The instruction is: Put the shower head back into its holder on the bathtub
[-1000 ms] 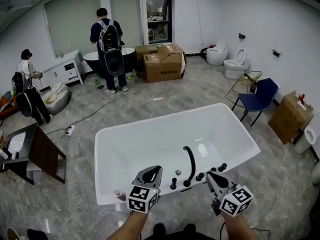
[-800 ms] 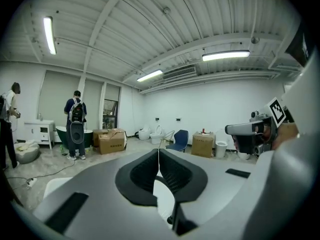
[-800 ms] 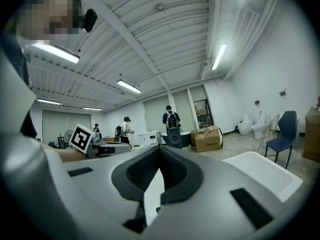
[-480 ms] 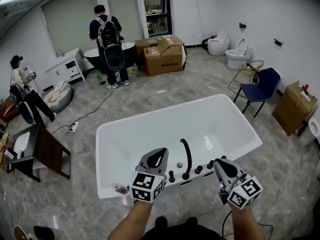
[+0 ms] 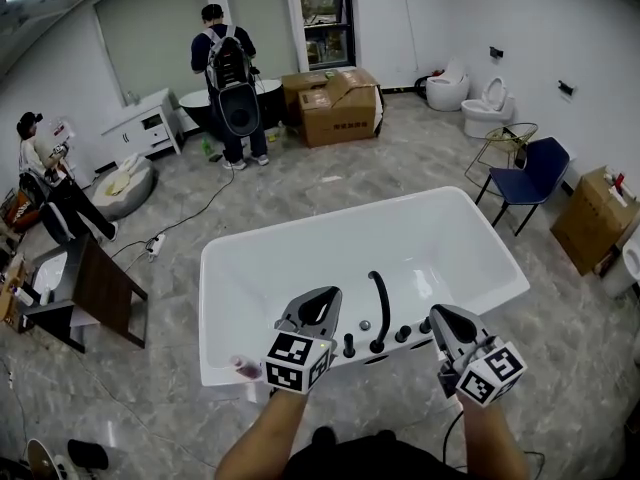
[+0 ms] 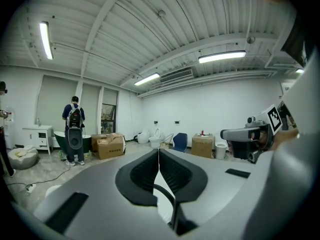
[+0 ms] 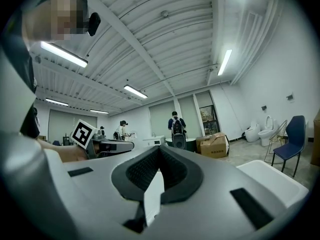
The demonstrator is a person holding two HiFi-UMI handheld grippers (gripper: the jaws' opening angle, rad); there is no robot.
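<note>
The left tongs (image 6: 159, 156) and right tongs (image 7: 159, 151) hover, both closed on nothing, over the bathtub's (image 5: 230, 268) near rim, low in the frame. The slim black shower head (image 5: 349, 345) seems already upright in its holder beside the spout (image 5: 380, 303). The next move is probably a seating check or backing away.

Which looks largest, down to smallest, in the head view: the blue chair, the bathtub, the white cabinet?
1. The bathtub, by far the largest.
2. The blue chair and the white cabinet look about alike. The cabinet stands farther from the camera, so these two stay unranked.
</note>
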